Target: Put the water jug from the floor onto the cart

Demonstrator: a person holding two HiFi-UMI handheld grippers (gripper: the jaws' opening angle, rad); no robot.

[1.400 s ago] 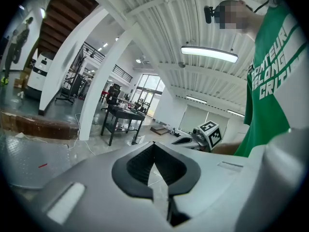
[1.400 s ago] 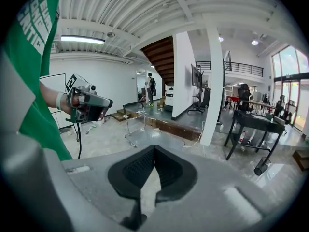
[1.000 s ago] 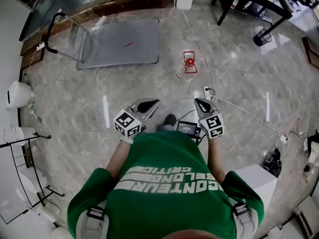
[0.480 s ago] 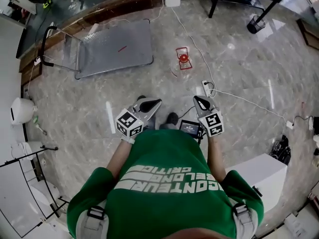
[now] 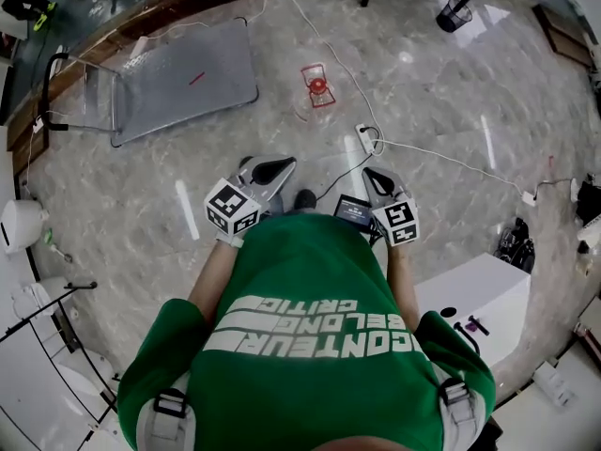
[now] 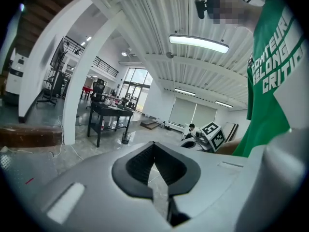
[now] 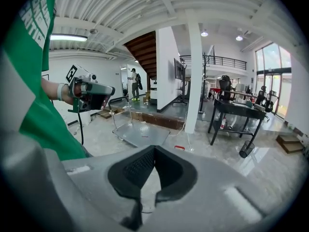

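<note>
Ahead of the person in the green shirt (image 5: 310,318), on the grey marbled floor (image 5: 451,92), sits a small red wire-framed object with a round red centre (image 5: 317,85). It is the only candidate for the jug in view, but whether it is the water jug I cannot tell, for it looks low and slight. It lies well apart from both tools and roughly between their lines, so neither hand is clearly nearer. The left gripper (image 5: 268,169) has its dark jaws closed together on nothing, and the right gripper (image 5: 377,181) is likewise closed and empty. The grey flat platform cart with a black push handle (image 5: 178,78) stands beyond and left of the red object, its long side running across the view, handle at the far left. A white power strip with trailing cables (image 5: 368,139) lies between the right gripper and the red object, and in my judgement needs stepping around
</note>
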